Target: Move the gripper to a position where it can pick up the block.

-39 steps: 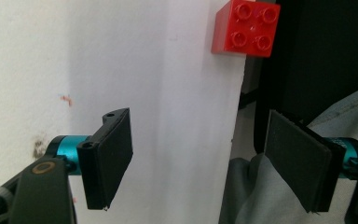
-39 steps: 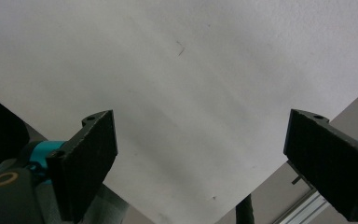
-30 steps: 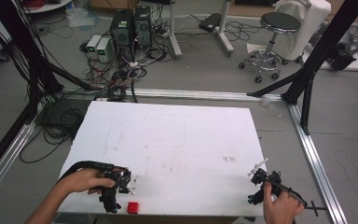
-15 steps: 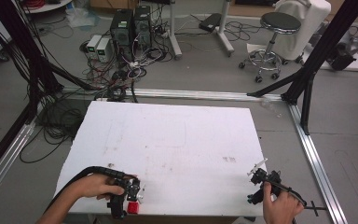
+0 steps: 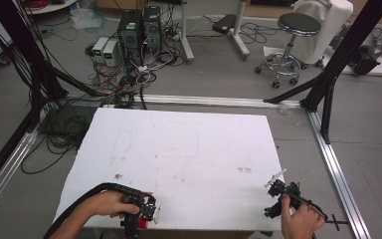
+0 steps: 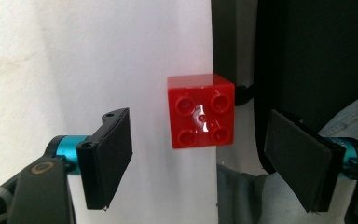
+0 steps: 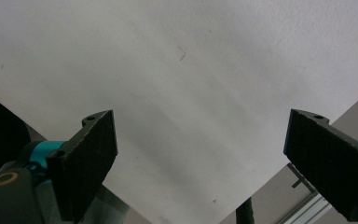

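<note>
At the near edge of the white table point(image 5: 179, 149), the left gripper point(image 6: 200, 154) stands with its jaws wide apart, holding nothing. The left gripper view makes plain what the high view barely hints at: a red block point(image 6: 201, 111), square with four round studs on its glossy top, sits at the very edge of the table, in the gap ahead of the jaws and touching neither pad. In the high view the same block is a sliver of red point(image 5: 144, 221) tucked under the left gripper point(image 5: 146, 214), just beside the person's left hand point(image 5: 112, 203).

The right gripper point(image 7: 200, 158), also spread wide and empty, looks down on bare matte white board with faint scuffs near the table's corner. From above, the right gripper point(image 5: 278, 186) sits at the near right corner, gripped by the right hand point(image 5: 301, 221).

Farther off, beyond the table, lie tangled cables point(image 5: 124, 84), computer towers point(image 5: 139, 25) and a round stool point(image 5: 298, 25) on the grey floor.
</note>
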Tool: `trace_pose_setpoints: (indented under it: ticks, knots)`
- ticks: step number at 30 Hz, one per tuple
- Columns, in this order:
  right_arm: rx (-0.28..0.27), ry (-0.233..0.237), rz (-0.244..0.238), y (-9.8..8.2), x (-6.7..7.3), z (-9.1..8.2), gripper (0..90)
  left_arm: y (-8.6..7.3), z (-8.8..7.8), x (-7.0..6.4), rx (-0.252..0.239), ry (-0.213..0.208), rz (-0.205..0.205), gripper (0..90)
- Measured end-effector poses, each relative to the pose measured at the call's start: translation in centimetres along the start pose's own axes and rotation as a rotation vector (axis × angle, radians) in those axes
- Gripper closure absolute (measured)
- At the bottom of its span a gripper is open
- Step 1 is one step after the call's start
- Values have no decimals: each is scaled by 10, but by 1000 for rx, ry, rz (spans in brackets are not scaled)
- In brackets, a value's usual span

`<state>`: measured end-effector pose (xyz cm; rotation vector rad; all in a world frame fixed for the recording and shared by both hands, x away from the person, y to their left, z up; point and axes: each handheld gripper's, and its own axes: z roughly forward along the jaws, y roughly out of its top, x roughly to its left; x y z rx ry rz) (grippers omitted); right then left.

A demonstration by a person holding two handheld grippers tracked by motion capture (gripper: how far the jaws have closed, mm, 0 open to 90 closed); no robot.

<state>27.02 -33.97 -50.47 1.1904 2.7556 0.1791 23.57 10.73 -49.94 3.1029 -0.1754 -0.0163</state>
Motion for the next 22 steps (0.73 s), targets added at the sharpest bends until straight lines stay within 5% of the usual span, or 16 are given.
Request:
trace_pose_setpoints:
  ticks: [22]
  knots:
    - [5, 4, 2, 2, 1, 1, 88, -1, 18, -2, -7, 15, -40, 236]
